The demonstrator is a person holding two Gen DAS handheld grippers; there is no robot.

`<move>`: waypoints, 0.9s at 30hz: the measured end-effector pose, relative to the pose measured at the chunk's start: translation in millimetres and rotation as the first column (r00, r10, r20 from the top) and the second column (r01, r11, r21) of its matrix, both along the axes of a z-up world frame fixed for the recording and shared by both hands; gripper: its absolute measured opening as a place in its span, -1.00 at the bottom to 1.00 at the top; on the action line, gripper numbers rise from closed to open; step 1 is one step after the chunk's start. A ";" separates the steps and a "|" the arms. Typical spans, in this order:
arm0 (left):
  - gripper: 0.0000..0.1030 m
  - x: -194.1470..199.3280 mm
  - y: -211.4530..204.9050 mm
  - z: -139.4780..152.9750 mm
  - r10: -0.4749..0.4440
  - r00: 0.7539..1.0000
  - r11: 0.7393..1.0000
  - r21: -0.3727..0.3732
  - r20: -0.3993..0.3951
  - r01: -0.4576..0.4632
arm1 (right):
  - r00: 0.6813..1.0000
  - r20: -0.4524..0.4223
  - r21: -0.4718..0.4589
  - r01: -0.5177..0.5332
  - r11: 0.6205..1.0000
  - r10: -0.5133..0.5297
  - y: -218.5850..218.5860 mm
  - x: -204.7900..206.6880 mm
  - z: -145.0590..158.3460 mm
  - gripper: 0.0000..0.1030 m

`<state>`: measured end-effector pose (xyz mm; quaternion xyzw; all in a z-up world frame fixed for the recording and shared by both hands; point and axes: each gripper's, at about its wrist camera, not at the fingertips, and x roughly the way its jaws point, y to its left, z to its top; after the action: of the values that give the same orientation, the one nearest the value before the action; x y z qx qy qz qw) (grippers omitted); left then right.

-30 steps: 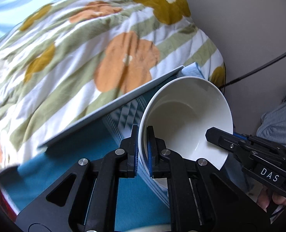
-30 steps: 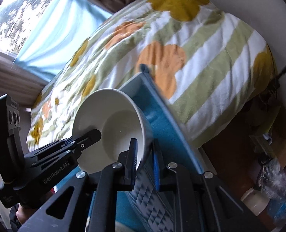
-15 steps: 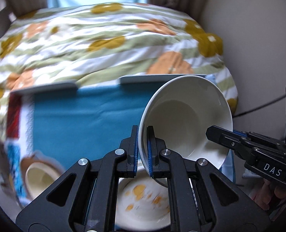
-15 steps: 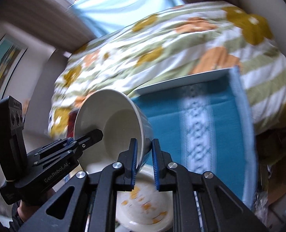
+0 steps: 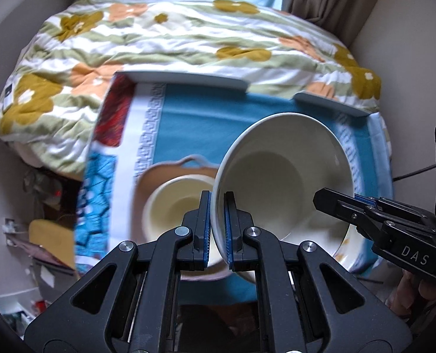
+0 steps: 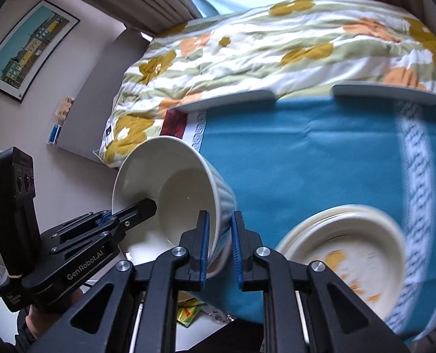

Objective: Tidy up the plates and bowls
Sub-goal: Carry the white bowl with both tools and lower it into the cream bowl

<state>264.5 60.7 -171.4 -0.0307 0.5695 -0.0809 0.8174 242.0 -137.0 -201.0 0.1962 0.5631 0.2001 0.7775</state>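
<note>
Bowl: the white bowl (image 5: 282, 176) is up in the air, tipped on its side, above the blue cloth (image 5: 188, 129) on the tray table.
How it feels: it looks hard and smooth, like china. I think it is a bit heavy, slippery, and would break if it fell.
Where to hold: the rim is the best place, one side each, and that is where both tools hold it.
Left tool: the left gripper (image 5: 217, 226) is pinched tight on the near edge of the rim, one pad inside and one outside.
Right tool: the right gripper (image 6: 220, 244) is pinched tight on the other side, on the ribbed wall.
Below the bowl: a cream bowl (image 5: 173, 206) sits in a brown dish with handles (image 5: 147, 182). A stack of plates with orange marks (image 6: 344, 244) sits near it.
Further out: a flowery blanket (image 5: 159, 38) covers the bed behind.
Hard to see: the bowl hides part of the plates in the left view. The brown dish is blurry. I cannot tell how many plates are in the stack. The bowl's bottom is hidden.
</note>
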 end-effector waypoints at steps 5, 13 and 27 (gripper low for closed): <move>-0.87 -2.3 33.1 -34.1 -0.025 0.998 1.000 -0.009 -0.057 0.025 | 0.999 -0.032 -0.037 0.012 0.999 -0.013 29.2 -2.4 -19.4 -0.73; -0.86 3.4 41.1 -76.2 -0.075 0.990 0.997 -0.024 -0.115 0.073 | 0.994 -0.090 -0.103 0.053 0.993 -0.063 49.1 -4.9 -55.5 -0.73; -0.86 12.0 32.3 -89.6 -0.143 0.983 0.986 0.070 -0.112 0.152 | 0.991 -0.105 -0.141 0.063 0.988 -0.078 58.6 0.7 -66.8 -0.73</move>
<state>276.4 93.0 -261.0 0.0394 0.6159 -0.1170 0.7781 242.7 -78.4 -267.8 0.1726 0.6105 0.1221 0.7633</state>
